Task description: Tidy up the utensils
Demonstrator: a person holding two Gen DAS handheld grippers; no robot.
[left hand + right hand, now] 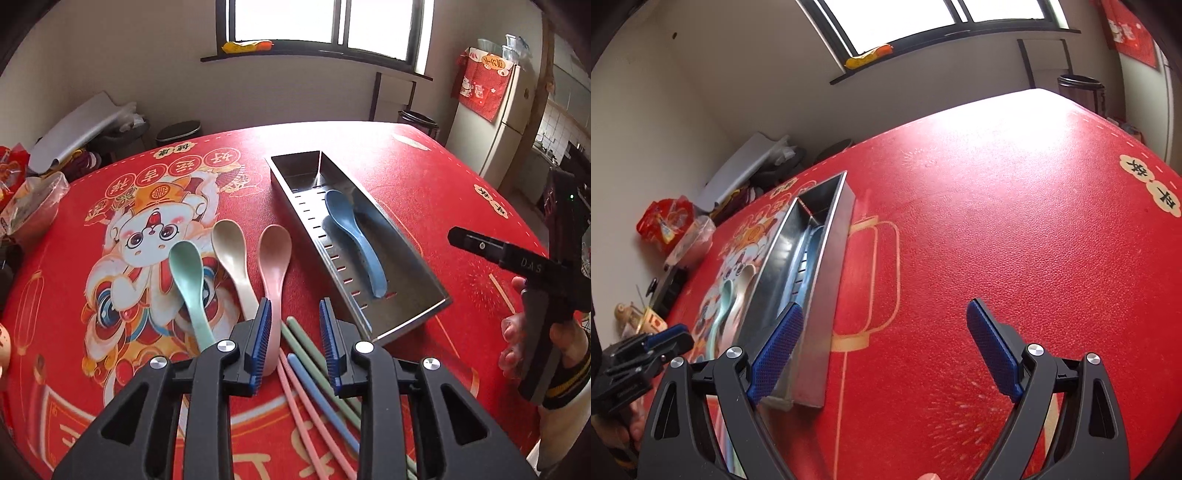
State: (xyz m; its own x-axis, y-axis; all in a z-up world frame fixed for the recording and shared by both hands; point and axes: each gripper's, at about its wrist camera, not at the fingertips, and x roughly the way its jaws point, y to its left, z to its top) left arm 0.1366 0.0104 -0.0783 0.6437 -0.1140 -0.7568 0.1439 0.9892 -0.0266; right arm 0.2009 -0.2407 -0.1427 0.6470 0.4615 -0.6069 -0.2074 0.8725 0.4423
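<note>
A long steel tray [410, 269] lies on the red tablecloth, with a blue spoon [354, 240] inside it. Left of the tray lie a green spoon [188, 273], a beige spoon [231, 251] and a pink spoon [275, 254], side by side. Several pink, blue and green chopsticks [314, 373] lie loose under my left gripper [295, 302], which hovers open above them and the pink spoon's handle, holding nothing. My right gripper [884, 306] stands wide open over bare cloth, just right of the tray's [834, 258] near end.
Plastic bags and snack packets [33, 199] crowd the table's left edge. Beyond the far edge stand two dark bins [179, 133] and a fridge [495, 122]. A hand [517, 332] holds the right gripper's grip at the right.
</note>
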